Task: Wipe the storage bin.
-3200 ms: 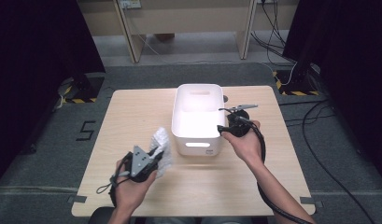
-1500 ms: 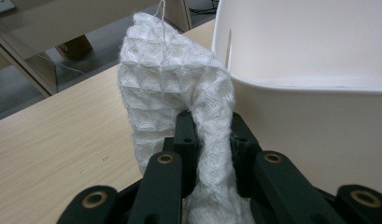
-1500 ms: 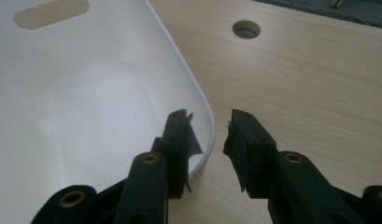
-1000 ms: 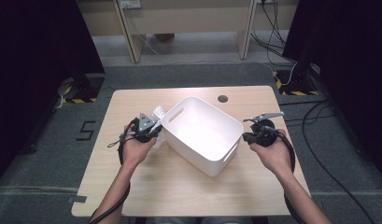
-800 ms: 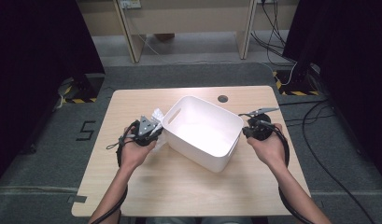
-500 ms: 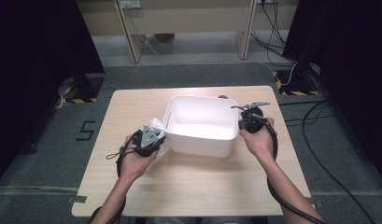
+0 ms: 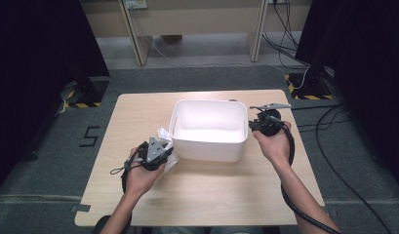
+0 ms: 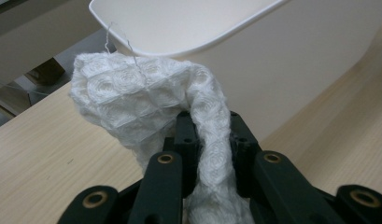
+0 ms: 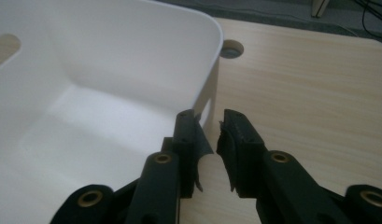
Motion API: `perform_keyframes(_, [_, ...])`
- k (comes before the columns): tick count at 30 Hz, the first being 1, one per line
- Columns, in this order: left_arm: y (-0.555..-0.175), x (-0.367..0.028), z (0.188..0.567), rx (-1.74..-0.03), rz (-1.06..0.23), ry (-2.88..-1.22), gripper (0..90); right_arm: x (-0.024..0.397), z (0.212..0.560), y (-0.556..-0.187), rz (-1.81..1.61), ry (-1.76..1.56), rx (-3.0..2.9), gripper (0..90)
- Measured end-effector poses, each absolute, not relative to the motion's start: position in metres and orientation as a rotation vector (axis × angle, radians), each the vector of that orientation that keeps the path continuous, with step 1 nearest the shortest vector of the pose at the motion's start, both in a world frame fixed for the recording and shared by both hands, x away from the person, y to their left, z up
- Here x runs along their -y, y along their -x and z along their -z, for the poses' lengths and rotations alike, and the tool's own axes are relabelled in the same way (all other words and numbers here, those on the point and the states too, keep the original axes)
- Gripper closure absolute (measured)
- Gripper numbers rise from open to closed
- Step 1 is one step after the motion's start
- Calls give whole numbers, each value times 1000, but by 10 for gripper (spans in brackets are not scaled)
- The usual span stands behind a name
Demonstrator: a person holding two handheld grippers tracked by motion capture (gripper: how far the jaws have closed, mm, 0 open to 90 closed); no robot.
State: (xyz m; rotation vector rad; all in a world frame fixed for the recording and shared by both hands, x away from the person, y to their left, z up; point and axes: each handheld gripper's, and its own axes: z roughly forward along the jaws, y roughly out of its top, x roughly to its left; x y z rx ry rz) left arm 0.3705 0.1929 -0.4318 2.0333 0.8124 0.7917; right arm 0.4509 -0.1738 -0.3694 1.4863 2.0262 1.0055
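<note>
Gripping a quilted white cloth [image 8: 146, 100], left claw [image 8: 212, 135] beside white bin [image 7: 209, 129].

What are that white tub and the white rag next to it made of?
The tub looks like moulded plastic: smooth, slightly glossy walls, rounded corners and a rolled rim. The rag seems a woven or knitted cotton-like cloth: soft folds, a quilted diamond texture and a loose thread at its edge. The exact fibre cannot be told.

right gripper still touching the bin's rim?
Apart, barely. The right gripper view shows the right gripper with jaws just opened, a gap between each pad and the wall of the white bin at its handle end. No pad presses on it.
</note>
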Motion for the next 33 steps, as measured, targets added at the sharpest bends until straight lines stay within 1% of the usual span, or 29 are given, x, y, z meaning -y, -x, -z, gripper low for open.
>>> perform_keyframes(3, [-365,-188,430,-807,-800,-2031,776,169,367,-451,-1016,-1477,-2050,712])
perform_keyframes(8, [-364,-183,432,-802,-811,-2047,775,163,375,-453,-996,-1492,-2104,742])
perform_keyframes(22, [-362,-175,432,-765,-797,-2083,773,154,382,-455,-935,-1457,-2113,732])
perform_keyframes(33, [-358,-170,435,-753,-783,-2098,771,154,384,-458,-965,-1395,-2142,729])
